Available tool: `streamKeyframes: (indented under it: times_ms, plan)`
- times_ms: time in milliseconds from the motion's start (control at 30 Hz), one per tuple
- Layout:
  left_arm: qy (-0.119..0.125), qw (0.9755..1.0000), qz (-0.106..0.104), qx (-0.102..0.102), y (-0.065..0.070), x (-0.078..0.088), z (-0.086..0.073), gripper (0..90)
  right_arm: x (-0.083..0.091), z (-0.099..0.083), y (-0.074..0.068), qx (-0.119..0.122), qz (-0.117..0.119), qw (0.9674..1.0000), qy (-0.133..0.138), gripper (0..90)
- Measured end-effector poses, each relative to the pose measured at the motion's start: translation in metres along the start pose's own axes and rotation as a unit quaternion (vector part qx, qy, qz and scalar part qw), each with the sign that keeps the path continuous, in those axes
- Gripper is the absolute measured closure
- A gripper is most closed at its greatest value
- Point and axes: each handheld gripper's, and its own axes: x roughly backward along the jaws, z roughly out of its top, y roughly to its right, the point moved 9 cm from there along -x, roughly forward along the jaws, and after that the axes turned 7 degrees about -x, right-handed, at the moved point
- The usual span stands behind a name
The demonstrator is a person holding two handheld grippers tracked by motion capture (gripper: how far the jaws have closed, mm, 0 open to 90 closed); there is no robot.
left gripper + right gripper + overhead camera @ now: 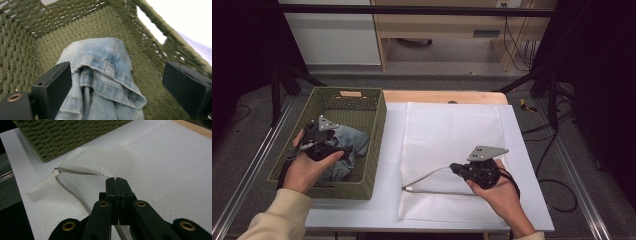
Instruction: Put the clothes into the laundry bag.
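A crumpled pair of blue jeans (353, 143) (105, 62) lies inside the green woven basket (377, 142) (75, 32) at the table's left. My left gripper (336, 146) (116, 67) hangs just over the jeans inside the basket, jaws wide open on either side of the denim and not touching it. A white mesh bag (452, 127) (162, 165) lies flat on the table's right half. My right gripper (454, 167) (116, 180) is shut on the upper edge of the bag's mouth. It holds that layer lifted off the lower one, and the zip strip (75, 195) curves along the gap.
The white table top (389, 165) carries the basket and the bag, with a wooden edge (437, 96) at the far side. The basket's near wall has a handle slot (152, 27). Black frame legs and cables (557, 145) stand on the floor to the right.
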Motion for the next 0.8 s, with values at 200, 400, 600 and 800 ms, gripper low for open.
streamKeyframes:
  times_ms: [200,400,600,800]
  plan:
    - [-0.006,0.9999,0.002,0.010,-0.014,-0.015,0.002,7.6,0.001,0.000,0.000,0.000,0.001,1.0000,-0.002,89.3]
    - [-0.016,0.9997,-0.001,0.019,-0.021,-0.030,-0.003,7.5,0.001,0.000,0.002,0.001,0.002,1.0000,-0.006,89.3]
    - [-0.019,0.9992,-0.003,0.035,-0.026,-0.041,-0.008,7.3,-0.001,-0.001,0.003,-0.002,0.004,1.0000,-0.009,89.3]
    - [-0.026,0.9985,-0.025,0.042,-0.024,-0.053,-0.015,5.2,-0.001,-0.001,0.003,-0.002,0.006,0.9999,-0.011,89.3]
